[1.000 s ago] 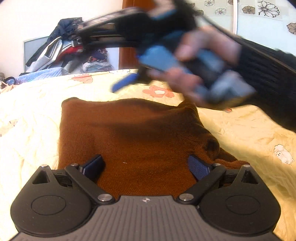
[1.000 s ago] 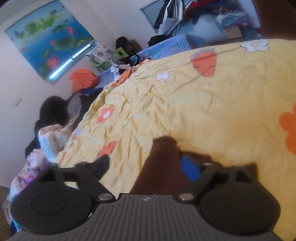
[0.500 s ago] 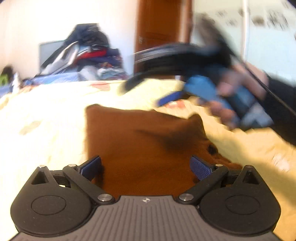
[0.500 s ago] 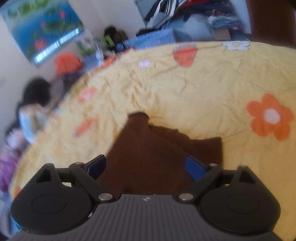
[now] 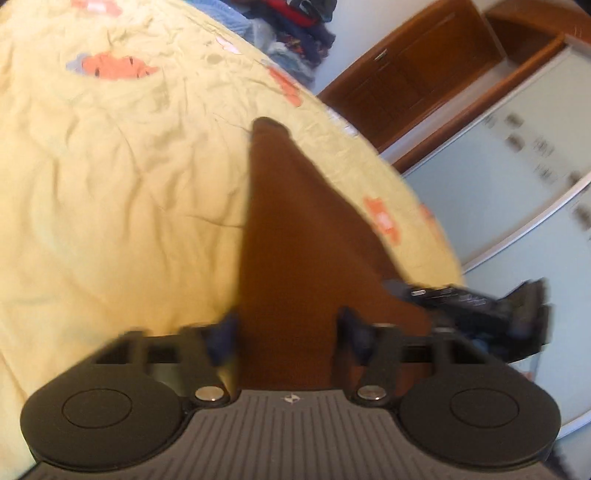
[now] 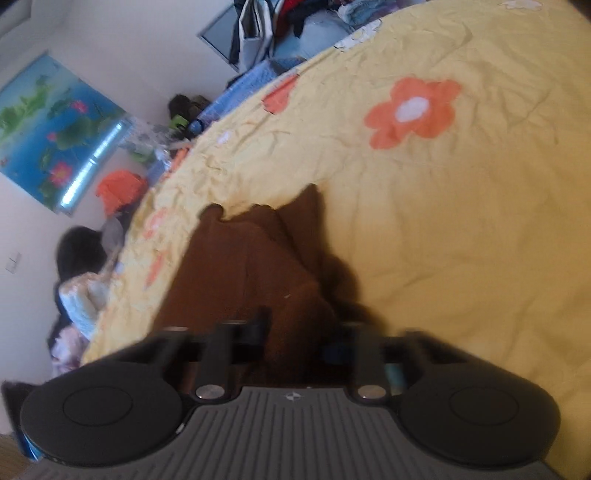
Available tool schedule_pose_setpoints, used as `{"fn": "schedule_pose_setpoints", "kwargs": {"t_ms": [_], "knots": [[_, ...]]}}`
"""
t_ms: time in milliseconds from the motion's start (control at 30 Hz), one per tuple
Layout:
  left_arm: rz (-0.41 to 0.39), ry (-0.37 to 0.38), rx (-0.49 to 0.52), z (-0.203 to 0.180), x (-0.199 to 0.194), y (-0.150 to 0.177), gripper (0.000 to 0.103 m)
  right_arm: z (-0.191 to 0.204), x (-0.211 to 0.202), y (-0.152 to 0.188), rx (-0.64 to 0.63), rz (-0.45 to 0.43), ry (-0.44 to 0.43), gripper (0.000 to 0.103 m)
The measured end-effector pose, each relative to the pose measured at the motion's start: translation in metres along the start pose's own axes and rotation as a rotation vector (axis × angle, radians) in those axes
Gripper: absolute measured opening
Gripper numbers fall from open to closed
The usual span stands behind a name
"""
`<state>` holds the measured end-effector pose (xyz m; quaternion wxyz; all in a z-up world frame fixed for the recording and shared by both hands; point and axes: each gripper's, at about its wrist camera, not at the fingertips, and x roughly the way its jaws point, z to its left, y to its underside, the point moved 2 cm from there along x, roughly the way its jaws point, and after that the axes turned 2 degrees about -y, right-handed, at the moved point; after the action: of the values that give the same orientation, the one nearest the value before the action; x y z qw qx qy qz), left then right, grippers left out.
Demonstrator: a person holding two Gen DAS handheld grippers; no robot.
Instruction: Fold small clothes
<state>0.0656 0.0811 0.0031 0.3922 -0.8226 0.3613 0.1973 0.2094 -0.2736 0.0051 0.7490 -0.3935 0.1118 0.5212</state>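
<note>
A small brown knitted garment (image 5: 291, 229) lies on the yellow flowered bedsheet (image 5: 110, 192). My left gripper (image 5: 288, 328) has its jaws partly closed around the garment's near edge, with brown cloth filling the gap between them. In the right wrist view the garment (image 6: 251, 266) is bunched and folded, and my right gripper (image 6: 299, 336) also has brown cloth between its narrowed jaws. The frames are blurred, so I cannot see whether either pair of pads pinches the cloth. The right gripper also shows at the right of the left wrist view (image 5: 472, 302).
A pile of clothes (image 6: 280, 22) sits at the far end of the bed. A wooden door (image 5: 406, 70) and a sliding wardrobe (image 5: 517, 184) stand to the right. A picture (image 6: 55, 129) hangs on the wall, above clutter beside the bed.
Both grippers have swung round and dropped onto the garment. Their jaws have narrowed from wide open onto the cloth. The right gripper moved from above the garment to its right edge.
</note>
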Motion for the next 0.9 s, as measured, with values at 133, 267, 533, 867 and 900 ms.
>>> {"fn": "schedule_pose_setpoints", "kwargs": {"t_ms": [133, 267, 533, 867, 900], "knots": [[0.014, 0.017, 0.020, 0.004, -0.001, 0.000, 0.052, -0.017, -0.012, -0.002, 0.021, -0.038, 0.000, 0.018], [0.055, 0.034, 0.037, 0.008, -0.015, 0.001, 0.081, 0.000, -0.027, 0.009, 0.046, -0.035, -0.063, 0.075], [0.039, 0.013, 0.096, -0.003, -0.016, 0.016, 0.081, 0.055, -0.039, 0.049, -0.112, 0.075, -0.085, 0.085], [-0.100, -0.179, 0.490, -0.018, -0.071, 0.052, 0.059, 0.043, -0.053, 0.054, -0.125, 0.063, -0.043, 0.070], [-0.117, -0.208, 0.525, -0.017, -0.077, 0.059, 0.060, 0.044, -0.063, 0.060, -0.105, 0.051, -0.055, 0.094]]}}
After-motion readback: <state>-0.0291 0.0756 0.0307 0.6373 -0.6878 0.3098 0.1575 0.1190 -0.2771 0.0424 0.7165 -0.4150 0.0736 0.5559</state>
